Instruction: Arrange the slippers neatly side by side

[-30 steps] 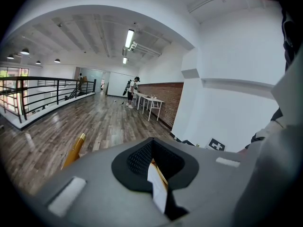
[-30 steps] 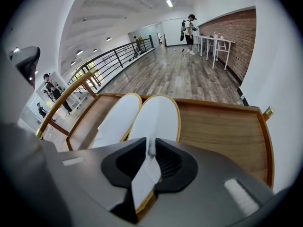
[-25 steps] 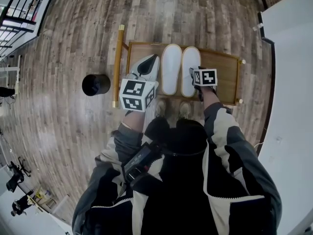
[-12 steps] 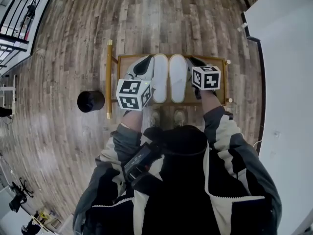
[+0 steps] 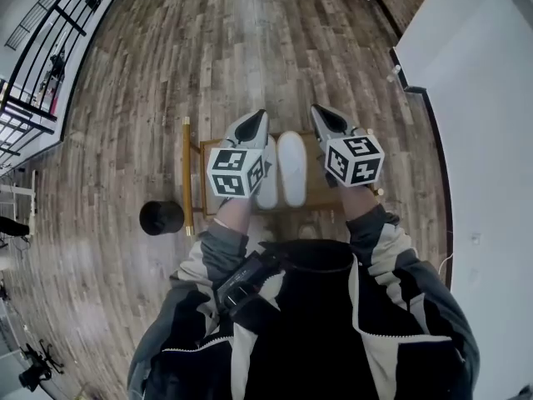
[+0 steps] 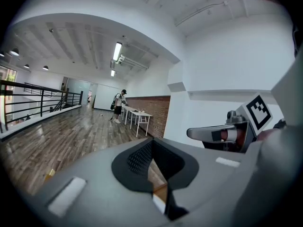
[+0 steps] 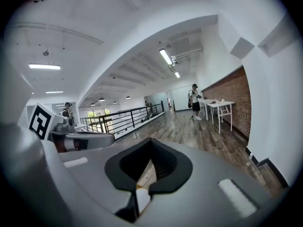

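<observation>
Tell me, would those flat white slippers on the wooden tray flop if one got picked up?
Probably a bit. The flat white slippers look thin and soft, so a toe would likely droop. They also seem light, so a nudge might slide one across the smooth wooden tray.

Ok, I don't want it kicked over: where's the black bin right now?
Head view, left side: the black bin stands on the wood floor, just left of the wooden rack holding the white slippers.
</observation>
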### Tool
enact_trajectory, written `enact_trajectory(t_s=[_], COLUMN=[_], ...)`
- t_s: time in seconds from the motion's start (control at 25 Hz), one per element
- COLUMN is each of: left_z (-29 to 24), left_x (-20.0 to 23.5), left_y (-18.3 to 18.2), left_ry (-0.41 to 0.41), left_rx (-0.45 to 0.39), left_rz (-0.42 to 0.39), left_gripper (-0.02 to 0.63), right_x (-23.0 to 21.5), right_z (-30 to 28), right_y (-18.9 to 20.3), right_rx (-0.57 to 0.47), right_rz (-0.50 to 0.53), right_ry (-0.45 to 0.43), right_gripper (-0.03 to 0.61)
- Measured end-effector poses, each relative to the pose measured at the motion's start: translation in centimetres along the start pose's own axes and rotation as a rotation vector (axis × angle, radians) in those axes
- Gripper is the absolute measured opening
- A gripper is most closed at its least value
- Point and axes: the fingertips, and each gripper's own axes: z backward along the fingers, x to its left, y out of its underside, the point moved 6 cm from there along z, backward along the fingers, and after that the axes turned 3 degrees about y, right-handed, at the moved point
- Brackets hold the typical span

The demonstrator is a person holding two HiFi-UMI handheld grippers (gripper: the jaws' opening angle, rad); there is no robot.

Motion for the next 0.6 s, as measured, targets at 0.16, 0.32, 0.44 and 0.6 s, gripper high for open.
enact_trajectory(t_s=[0.16, 0.32, 0.44, 0.6], left_z=[-0.7, -1.0, -0.8, -0.6], left_x=[-1.2, -2.0, -2.2, -2.4], left_y=[-1.4, -2.9, -3.7, -4.6], left_ry=[0.006, 0.004, -0.003, -0.013], left_rx=[-0.019, -0.042, -0.059, -0.075], left_rz=[-0.024, -0.057, -0.069, -0.077], left_gripper=[0.01, 0.009, 0.009, 0.009], right_x=[0.5, 0.1, 0.1, 0.5], right_z=[1.0, 1.1, 1.3, 1.4], right_y=[-2.6, -3.2, -3.2, -3.6], right_rx=[-0.048, -0.034, -0.021, -0.024], right_rz=[0.121, 0.17, 0.173, 0.189], right_ry=[0.013, 0.03, 0.027, 0.016], right_gripper=[0.002, 0.002, 0.002, 0.002])
